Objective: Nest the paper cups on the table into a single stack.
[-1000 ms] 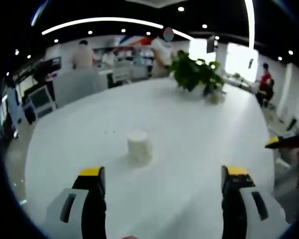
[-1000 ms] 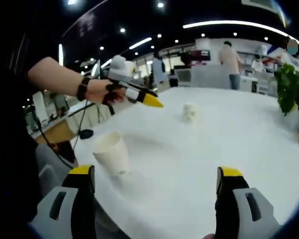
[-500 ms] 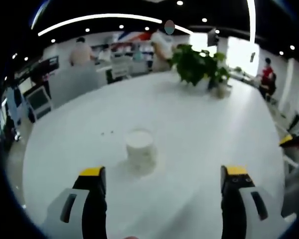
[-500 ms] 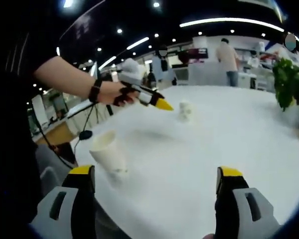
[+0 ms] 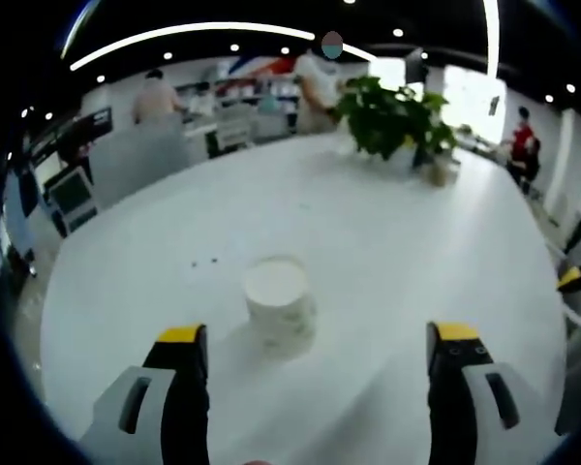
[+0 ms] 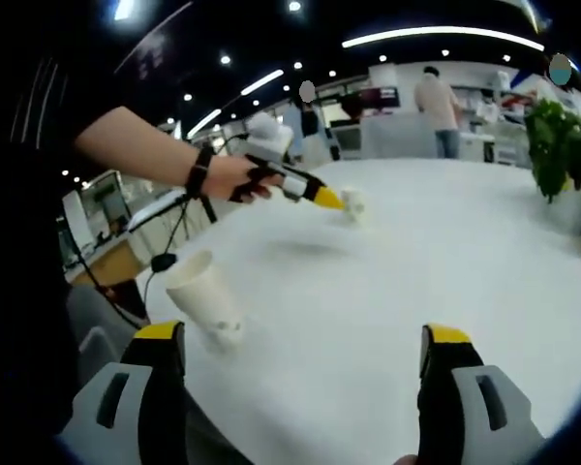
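Left gripper view: the left gripper (image 5: 310,363) hovers with jaws spread wide and nothing between them, just short of cup 1 (image 5: 280,302), which stands upright and mouth-up on the white table (image 5: 387,232). A potted plant (image 5: 392,116) sits at the table's far side, well apart from the cup.

Right gripper view: the right gripper (image 6: 300,363) is likewise fully spread and empty. Cup 2 (image 6: 205,297) stands near the table's edge, appearing tilted, though the fisheye lens may account for that. Cup 1 (image 6: 351,203) appears farther off, with the yellow tip of the left gripper (image 6: 315,194) just beside it, held by a hand (image 6: 234,177).

Handling, as a judgement: thin-walled paper cups are very light and easily crushed or tipped, and the smooth tabletop probably lets them slide under a nudge. The firmest hold is likely just below the rolled rim, where the wall is stiffest, with a gentle squeeze across the diameter. Mid-wall pressure risks denting, which would hinder nesting 1 cup into the other.
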Motion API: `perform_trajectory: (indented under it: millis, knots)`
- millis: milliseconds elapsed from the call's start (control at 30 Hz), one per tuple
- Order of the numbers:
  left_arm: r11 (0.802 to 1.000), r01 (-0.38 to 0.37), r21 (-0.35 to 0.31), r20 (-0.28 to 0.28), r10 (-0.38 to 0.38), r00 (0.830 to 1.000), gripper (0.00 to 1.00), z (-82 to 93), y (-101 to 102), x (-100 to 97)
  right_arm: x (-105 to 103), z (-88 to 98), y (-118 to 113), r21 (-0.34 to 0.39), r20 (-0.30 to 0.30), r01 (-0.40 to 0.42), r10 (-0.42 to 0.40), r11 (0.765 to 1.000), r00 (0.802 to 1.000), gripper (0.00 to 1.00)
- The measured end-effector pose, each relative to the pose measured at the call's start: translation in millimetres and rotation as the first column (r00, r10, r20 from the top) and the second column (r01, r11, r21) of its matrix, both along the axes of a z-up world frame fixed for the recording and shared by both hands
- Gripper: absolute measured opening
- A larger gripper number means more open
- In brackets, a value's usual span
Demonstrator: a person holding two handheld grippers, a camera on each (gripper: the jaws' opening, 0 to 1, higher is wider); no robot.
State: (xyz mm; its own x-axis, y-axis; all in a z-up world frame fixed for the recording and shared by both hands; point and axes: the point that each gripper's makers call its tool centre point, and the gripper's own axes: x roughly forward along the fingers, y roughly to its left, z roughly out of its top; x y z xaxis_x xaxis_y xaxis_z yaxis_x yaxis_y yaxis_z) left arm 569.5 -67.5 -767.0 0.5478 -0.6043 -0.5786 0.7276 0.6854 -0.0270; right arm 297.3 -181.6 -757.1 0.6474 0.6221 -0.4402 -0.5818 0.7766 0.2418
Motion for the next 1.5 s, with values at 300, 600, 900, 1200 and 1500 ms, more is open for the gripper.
perform_trajectory:
  millis: [300, 600, 900, 1200, 1500]
  knots:
    - [1.000, -0.017, -0.007, -0.017, 0.017, 1.000, 0.92, -9.7, -8.2, 17.7, 2.7, -6.1, -4.0, 0.011, -0.025, 0.003, -0.002, 1.000, 1.000, 0.99]
    - [0.999, -0.032, -0.006, -0.026, 0.032, 0.999, 0.89, -18.0, -15.4, 27.3, 1.1, -9.8, -9.1, 0.014, -0.038, 0.003, -0.003, 1.000, 0.999, 0.99]
    - [0.999, -0.040, 0.010, -0.018, 0.040, 0.999, 0.82, -25.4, -18.7, 35.0, -1.3, -13.5, -14.0, 0.013, -0.051, 0.003, -0.002, 1.000, 0.999, 0.99]
    - [0.999, -0.045, 0.006, -0.021, 0.045, 0.999, 0.71, -27.0, -22.9, 39.0, -4.0, -16.8, -17.5, 0.012, -0.063, -0.003, 0.003, 1.000, 0.998, 0.99]
    - [0.998, -0.061, -0.003, -0.005, 0.061, 0.998, 0.65, -22.7, -24.9, 48.5, -4.1, -13.9, -8.0, -0.049, -0.029, -0.082, 0.080, 0.995, 0.996, 0.98]
